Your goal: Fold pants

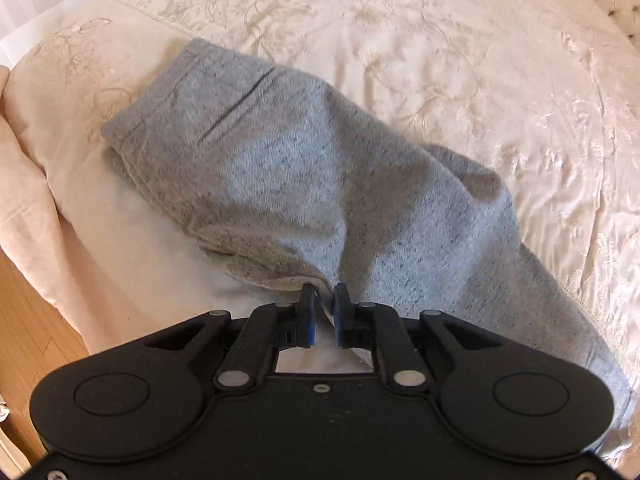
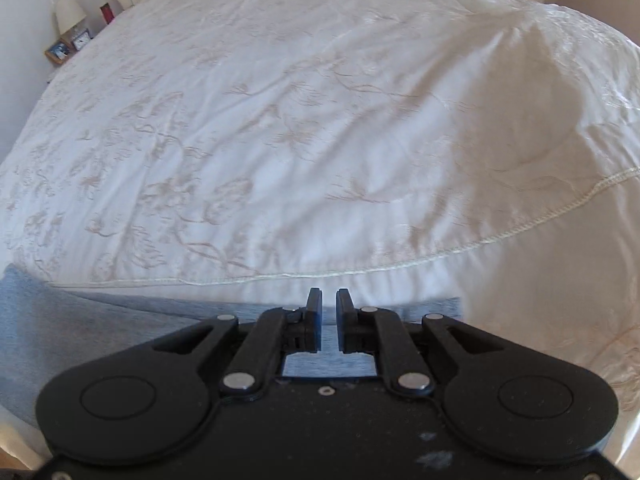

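Grey pants (image 1: 304, 168) are seen lying folded over on a bed (image 1: 460, 40) covered by a cream embroidered bedspread (image 2: 280, 128), near its edge, with wood flooring (image 1: 28, 320) visible beside it. The left gripper (image 1: 323, 294) is held just above a bunched fold of the fabric, its fingers (image 1: 307, 300) parted by a narrow gap; whether cloth is pinched between them cannot be told. The right gripper (image 2: 329, 298) is shown over a strip of the same grey cloth, its fingers (image 2: 314, 300) slightly apart with nothing gripped. A lamp (image 2: 69, 10) and a small clock (image 2: 81, 41) are glimpsed on a far bedside table.
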### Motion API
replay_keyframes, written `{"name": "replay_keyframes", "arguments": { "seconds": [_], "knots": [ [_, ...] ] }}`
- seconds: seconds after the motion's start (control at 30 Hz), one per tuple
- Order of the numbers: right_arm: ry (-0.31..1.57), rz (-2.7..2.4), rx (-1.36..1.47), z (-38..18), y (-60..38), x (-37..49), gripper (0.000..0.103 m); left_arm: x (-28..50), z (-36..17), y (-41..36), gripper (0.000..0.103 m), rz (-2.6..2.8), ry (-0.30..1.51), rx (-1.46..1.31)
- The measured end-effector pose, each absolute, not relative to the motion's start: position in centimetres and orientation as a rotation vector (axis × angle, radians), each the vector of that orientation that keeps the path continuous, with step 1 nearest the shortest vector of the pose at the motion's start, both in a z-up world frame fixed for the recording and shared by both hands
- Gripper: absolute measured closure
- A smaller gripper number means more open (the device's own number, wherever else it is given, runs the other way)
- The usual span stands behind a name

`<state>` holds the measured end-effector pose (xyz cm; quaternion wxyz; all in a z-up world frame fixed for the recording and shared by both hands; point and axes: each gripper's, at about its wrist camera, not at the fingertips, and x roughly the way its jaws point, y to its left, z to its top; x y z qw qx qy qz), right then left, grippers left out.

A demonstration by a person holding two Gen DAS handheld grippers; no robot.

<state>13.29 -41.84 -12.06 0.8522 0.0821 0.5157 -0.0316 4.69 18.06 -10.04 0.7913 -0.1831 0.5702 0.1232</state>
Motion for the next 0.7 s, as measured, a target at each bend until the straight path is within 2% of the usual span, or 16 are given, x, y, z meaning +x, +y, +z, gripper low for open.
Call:
{"name": "replay_keyframes", "arguments": {
  "seconds": [0.23,0.4,0.47,0.57,0.7],
  "knots": [
    [1.105,0.058,0.178,-11.7,-32.2,14.7,0.091,8.4,-7.8,22.0,0.086,0.209,1.186,-0.382],
    [1.121,0.147,0.194,-11.3,-24.1,14.8,0.09,11.6,-10.6,23.0,0.083,0.179,1.185,-0.187],
    [1.128,0.181,0.195,-11.3,-20.7,15.3,0.09,11.8,-13.4,24.4,0.083,0.209,1.252,-0.124],
    [1.119,0.252,0.191,-11.0,-15.8,16.5,0.088,10.7,-18.9,27.3,0.082,0.268,1.47,-0.131],
    [1.105,0.341,0.154,-10.6,-9.4,18.9,0.084,9.1,-18.4,29.9,0.084,0.21,1.506,-0.209]
  ]
}}
